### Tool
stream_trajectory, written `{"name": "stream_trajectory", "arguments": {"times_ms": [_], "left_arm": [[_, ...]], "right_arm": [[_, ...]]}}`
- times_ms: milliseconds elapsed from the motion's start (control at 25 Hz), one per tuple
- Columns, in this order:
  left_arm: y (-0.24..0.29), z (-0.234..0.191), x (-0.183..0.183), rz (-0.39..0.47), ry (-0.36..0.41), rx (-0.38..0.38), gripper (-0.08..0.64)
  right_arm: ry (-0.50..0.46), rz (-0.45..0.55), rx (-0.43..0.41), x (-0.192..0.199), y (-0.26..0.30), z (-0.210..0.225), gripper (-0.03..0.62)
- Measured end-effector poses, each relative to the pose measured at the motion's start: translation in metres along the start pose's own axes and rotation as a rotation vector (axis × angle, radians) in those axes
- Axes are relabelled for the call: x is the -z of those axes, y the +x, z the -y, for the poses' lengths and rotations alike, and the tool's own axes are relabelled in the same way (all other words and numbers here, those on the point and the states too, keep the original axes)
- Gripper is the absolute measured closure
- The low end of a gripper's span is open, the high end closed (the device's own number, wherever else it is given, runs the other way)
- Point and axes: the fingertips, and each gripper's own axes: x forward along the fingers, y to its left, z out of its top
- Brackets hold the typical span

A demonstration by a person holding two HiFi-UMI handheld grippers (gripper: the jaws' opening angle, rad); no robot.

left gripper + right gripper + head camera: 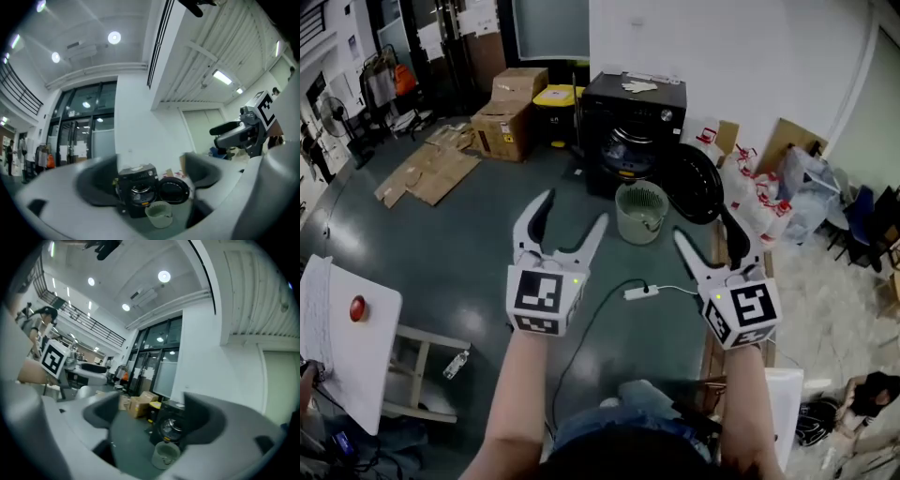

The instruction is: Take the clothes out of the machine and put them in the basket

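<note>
- Two white grippers hang level at six o'clock, the left gripper [572, 210] and the right gripper [703, 228] aimed at the machine, probably for the approach.
- The black front-loading washing machine [649, 108] stands well apart at twelve o'clock. Its round door [694, 183] is swung open toward three o'clock for access. The clothes inside can't be made out.
- The pale green round plastic basket [639, 225] waits just before it.
- Both grippers' fingers [532, 225] stand partly apart, holding and touching nothing.

Two brown cardboard boxes [506, 127] sit on the green floor [469, 234]. A yellow bin [558, 96] is just right of the boxes. Flat cardboard [427, 173] lies left of them. A white power strip [639, 292] lies well away from the boxes.
</note>
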Motion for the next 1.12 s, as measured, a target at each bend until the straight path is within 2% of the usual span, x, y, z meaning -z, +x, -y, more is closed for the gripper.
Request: {"name": "stream_trajectory", "arguments": {"times_ms": [40, 120, 200, 320, 440, 560, 680, 920, 1120], "left_arm": [[0.002, -0.002, 0.004, -0.014, -0.016, 0.006, 0.03], [0.004, -0.01, 0.013, -0.037, -0.041, -0.016, 0.002], [0.004, -0.019, 0.022, -0.056, -0.081, -0.043, -0.011], [0.006, -0.032, 0.034, -0.072, -0.134, -0.065, -0.011], [0.015, -0.037, 0.042, -0.072, -0.138, -0.065, -0.009], [0.034, -0.044, 0.044, -0.079, -0.101, -0.066, -0.009], [0.055, -0.05, 0.051, -0.091, -0.038, -0.073, -0.009], [0.114, -0.071, 0.083, -0.104, -0.045, -0.113, -0.008], [0.19, -0.087, 0.106, -0.134, -0.035, -0.09, -0.008]], "right_arm": [[0.012, -0.01, -0.025, 0.001, 0.002, -0.005, 0.091], [0.006, -0.049, -0.019, 0.01, 0.001, -0.01, 0.06], [-0.006, -0.08, 0.034, 0.019, -0.003, -0.006, 0.018], [-0.012, -0.092, 0.089, 0.028, -0.005, 0.001, 0.018], [0.012, -0.083, 0.114, 0.037, 0.004, 0.014, 0.018], [0.061, -0.06, 0.157, 0.039, 0.022, 0.038, 0.018], [0.049, -0.049, 0.179, 0.046, 0.042, 0.055, 0.02], [0.081, -0.034, 0.159, 0.078, 0.102, 0.081, 0.028], [0.092, -0.053, 0.138, 0.101, 0.173, 0.119, 0.029]]}}
